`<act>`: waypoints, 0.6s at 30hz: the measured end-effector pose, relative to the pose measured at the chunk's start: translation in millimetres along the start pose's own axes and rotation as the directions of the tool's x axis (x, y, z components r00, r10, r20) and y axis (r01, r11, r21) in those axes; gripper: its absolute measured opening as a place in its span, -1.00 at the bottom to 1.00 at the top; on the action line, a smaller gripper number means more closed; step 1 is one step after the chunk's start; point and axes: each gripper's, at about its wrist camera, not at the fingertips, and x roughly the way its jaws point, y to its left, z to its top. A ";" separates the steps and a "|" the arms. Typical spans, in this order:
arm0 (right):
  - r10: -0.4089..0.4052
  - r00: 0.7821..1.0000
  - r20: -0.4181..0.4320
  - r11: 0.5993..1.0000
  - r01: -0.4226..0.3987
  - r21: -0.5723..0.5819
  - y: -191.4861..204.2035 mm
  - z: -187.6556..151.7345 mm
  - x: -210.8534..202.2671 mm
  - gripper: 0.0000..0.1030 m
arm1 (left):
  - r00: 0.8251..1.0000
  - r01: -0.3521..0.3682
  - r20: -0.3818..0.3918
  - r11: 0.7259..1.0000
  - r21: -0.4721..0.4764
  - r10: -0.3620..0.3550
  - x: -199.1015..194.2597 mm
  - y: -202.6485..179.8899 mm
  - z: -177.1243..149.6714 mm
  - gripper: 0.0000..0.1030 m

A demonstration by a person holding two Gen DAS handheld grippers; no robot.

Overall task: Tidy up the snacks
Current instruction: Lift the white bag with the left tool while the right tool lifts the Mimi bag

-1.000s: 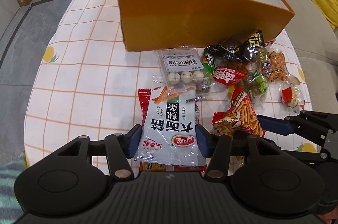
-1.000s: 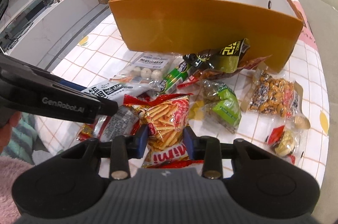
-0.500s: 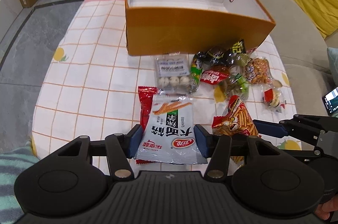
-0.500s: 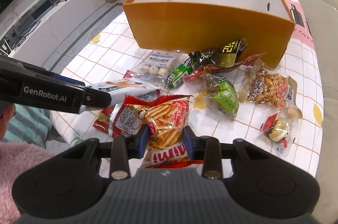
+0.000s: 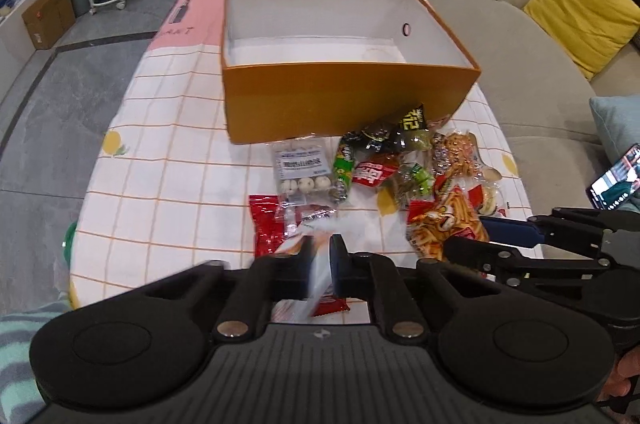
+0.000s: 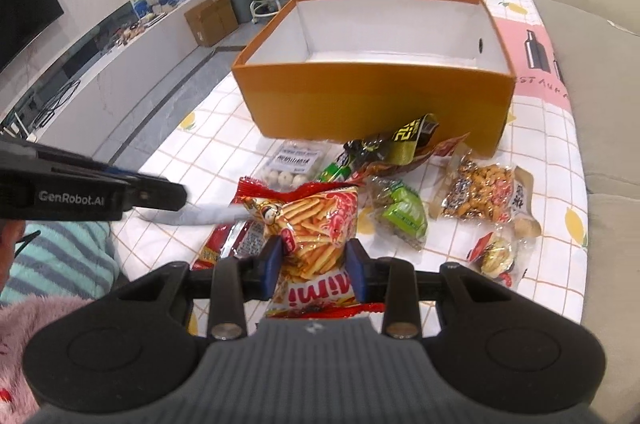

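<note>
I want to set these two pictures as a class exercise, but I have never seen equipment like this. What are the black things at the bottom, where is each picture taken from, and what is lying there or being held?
No robot here: a person holds two hand-operated grippers, each carrying a camera that looks along its fingers. One picture comes from the left gripper, shut on a white snack packet, blurred by motion. The other comes from the right gripper, shut on a red bag of fries-shaped snacks. On the checked tablecloth stands an empty orange box, with more wrapped snacks lying loose before it.
</note>
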 end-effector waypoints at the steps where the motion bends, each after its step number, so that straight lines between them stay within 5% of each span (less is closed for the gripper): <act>1: -0.001 1.000 0.000 1.000 0.001 0.001 0.5 -0.2 0.7 -0.37 | 1.000 -0.003 -0.013 1.000 0.012 0.004 5.6 -0.8 -0.4 -0.68; 4: 0.011 1.000 -0.024 1.000 -0.011 0.004 2.1 -4.2 11.7 -0.38 | 0.994 0.012 -0.107 1.000 -0.003 -0.013 27.7 2.4 -7.1 -0.60; 7: 0.034 0.997 -0.073 0.999 -0.032 0.034 -0.4 -11.7 24.9 -0.39 | 0.984 0.021 -0.177 0.998 0.063 -0.009 42.4 -0.3 -18.2 0.21; 12: 0.062 0.991 -0.117 0.996 -0.054 0.065 -2.3 -18.4 33.5 -0.39 | 0.970 -0.005 -0.232 0.960 0.280 0.072 51.3 -8.8 -27.1 0.47; 18: 0.067 0.990 -0.126 0.996 -0.058 0.069 -1.2 -19.0 35.1 -0.46 | 0.928 -0.043 -0.339 0.948 0.316 0.155 63.3 5.8 -27.9 0.51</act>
